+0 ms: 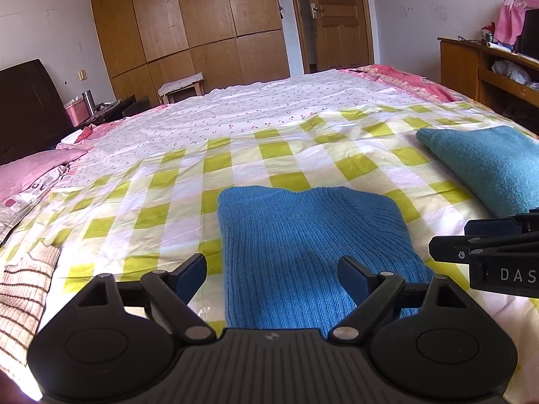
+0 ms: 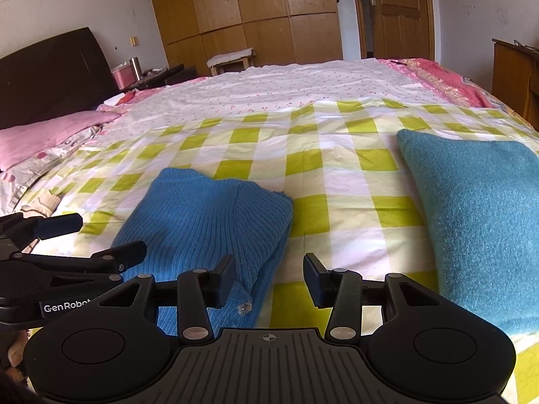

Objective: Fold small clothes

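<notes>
A blue ribbed knit sweater (image 1: 303, 235) lies folded into a rectangle on the yellow-checked sheet (image 1: 161, 195). My left gripper (image 1: 273, 269) hovers over its near edge, jaws wide open with nothing between them. In the right wrist view the same sweater (image 2: 209, 215) lies left of centre, and my right gripper (image 2: 269, 279) stands open over its right edge and the sheet (image 2: 337, 181), its pads apart from the cloth. Each gripper shows at the side of the other's view: the right one (image 1: 488, 252) and the left one (image 2: 77, 239).
A folded teal fuzzy garment (image 2: 478, 222) lies to the right on the bed. A cream garment with brown stripes (image 1: 23, 289) sits at the left edge. Pink pillows (image 2: 50, 134) and a dark headboard (image 2: 50, 74) are far left; a wooden shelf (image 1: 488, 67) stands at the right.
</notes>
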The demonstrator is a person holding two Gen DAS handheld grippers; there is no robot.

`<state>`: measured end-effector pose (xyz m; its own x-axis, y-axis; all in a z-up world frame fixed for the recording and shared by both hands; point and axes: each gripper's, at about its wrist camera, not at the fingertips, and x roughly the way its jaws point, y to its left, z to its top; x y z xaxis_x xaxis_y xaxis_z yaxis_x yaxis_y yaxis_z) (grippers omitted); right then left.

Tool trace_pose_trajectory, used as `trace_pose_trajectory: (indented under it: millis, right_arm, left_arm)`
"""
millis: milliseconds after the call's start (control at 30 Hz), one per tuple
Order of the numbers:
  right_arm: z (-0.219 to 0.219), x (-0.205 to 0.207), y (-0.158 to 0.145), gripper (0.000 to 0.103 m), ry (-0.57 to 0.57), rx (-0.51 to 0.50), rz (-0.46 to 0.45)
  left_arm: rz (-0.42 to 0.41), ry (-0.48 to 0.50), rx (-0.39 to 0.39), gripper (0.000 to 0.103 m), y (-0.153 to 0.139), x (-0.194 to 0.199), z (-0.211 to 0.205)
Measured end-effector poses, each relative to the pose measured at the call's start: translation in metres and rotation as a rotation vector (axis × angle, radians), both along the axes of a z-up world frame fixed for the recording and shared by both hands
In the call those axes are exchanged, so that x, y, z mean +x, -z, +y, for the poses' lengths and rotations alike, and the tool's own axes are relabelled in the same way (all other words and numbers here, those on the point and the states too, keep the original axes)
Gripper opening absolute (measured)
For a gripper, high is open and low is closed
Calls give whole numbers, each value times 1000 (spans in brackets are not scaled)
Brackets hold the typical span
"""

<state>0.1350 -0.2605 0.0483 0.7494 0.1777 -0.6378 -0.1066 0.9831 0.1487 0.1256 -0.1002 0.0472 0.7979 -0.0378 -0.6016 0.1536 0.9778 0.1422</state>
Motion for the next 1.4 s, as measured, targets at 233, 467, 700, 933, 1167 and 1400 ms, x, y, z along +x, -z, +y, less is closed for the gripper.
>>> trace_pose_trajectory:
  millis: [233, 467, 700, 933, 1167, 1400]
  right_arm:
    - [4, -19, -1, 44, 6, 13, 3]
    - [13, -35, 3, 45, 0, 6, 12]
    - [19, -47, 9, 46, 1, 1, 31]
    - [24, -59, 16, 46, 8, -9, 56]
    - [27, -70, 20, 49, 19, -5, 70]
    - [36, -82, 25, 49, 16, -53, 64]
  left_arm:
    - [-11, -13, -22, 97, -1, -17, 5]
    - [2, -38, -52, 101, 5, -35, 16]
    - [34, -65, -54, 103, 17, -48, 23]
    - [44, -65, -64, 103, 19, -58, 26]
    - [69, -61, -71, 103, 24, -67, 27]
    - [101, -59, -68, 103, 32, -75, 27]
